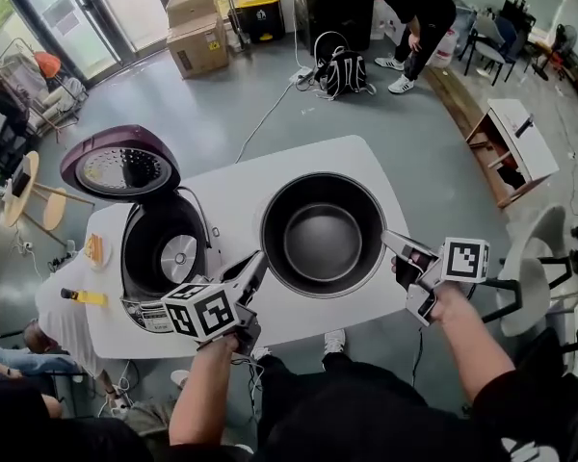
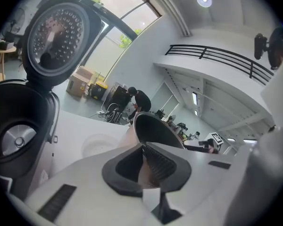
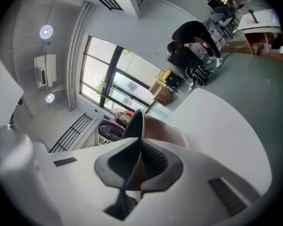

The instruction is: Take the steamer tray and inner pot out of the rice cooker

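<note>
Grip: left gripper [image 1: 255,263] and right gripper [image 1: 390,241] each clamp the rim of the inner pot [image 1: 323,239], one on either side
Left gripper: in the left gripper view its jaws [image 2: 144,166] are nearly together, ribbed pads pinching the thin pot wall [image 2: 155,128] on the side nearer the cooker
Right gripper: in the right gripper view its jaws [image 3: 134,166] are nearly together too, with the pot rim [image 3: 134,124] edge-on between the pads
Inner pot: round, dark and empty inside, mouth up and about level, out of the cooker and over the middle of the white table [image 1: 356,162]; whether its base touches the tabletop cannot be told
Rice cooker: stands on the left part of the table [image 1: 164,253], just beside the pot, its cavity empty with the bare metal heating plate [image 1: 178,258] showing at the bottom
Lid: purple [image 1: 120,162], hinged up and back, its perforated inner face towards the camera; the same lid [image 2: 56,36] looms at upper left in the left gripper view
Steamer tray: not to be made out for certain; a pale round shape [image 2: 96,145] lies on the table between cooker and pot
Floor beyond: black backpack [image 1: 345,70] with a cable, cardboard boxes [image 1: 197,37], and a person in black [image 1: 414,12] bending over
</note>
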A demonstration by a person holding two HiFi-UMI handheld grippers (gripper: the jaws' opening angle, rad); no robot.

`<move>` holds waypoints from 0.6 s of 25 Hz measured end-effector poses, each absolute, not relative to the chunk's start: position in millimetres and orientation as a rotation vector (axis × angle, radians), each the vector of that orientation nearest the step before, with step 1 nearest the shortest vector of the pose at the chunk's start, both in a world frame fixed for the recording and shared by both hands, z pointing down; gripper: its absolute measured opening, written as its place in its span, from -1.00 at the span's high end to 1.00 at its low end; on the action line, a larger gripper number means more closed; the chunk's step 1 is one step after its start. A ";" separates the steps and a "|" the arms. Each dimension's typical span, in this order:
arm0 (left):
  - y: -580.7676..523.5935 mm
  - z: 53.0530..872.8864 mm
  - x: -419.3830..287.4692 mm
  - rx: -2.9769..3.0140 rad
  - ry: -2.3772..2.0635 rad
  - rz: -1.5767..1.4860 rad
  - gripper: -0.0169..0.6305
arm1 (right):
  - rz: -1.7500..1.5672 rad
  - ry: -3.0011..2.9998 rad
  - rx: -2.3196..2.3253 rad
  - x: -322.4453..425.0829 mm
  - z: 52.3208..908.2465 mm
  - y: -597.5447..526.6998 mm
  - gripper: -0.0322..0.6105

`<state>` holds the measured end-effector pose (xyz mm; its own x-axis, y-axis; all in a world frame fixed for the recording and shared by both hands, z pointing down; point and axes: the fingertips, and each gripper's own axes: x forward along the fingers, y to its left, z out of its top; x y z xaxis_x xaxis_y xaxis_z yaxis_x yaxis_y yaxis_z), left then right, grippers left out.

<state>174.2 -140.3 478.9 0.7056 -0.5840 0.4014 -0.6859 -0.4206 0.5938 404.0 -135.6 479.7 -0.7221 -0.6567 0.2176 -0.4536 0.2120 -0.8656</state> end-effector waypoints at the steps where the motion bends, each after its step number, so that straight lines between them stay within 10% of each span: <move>1: -138.1 485.4 181.4 2.137 -0.957 0.179 0.87 | -1.529 2.276 -1.064 410.2 485.2 -133.3 0.84; 15: -111.6 573.3 259.3 2.050 -0.856 0.265 0.87 | -1.648 2.115 -1.175 485.1 574.0 -90.9 0.85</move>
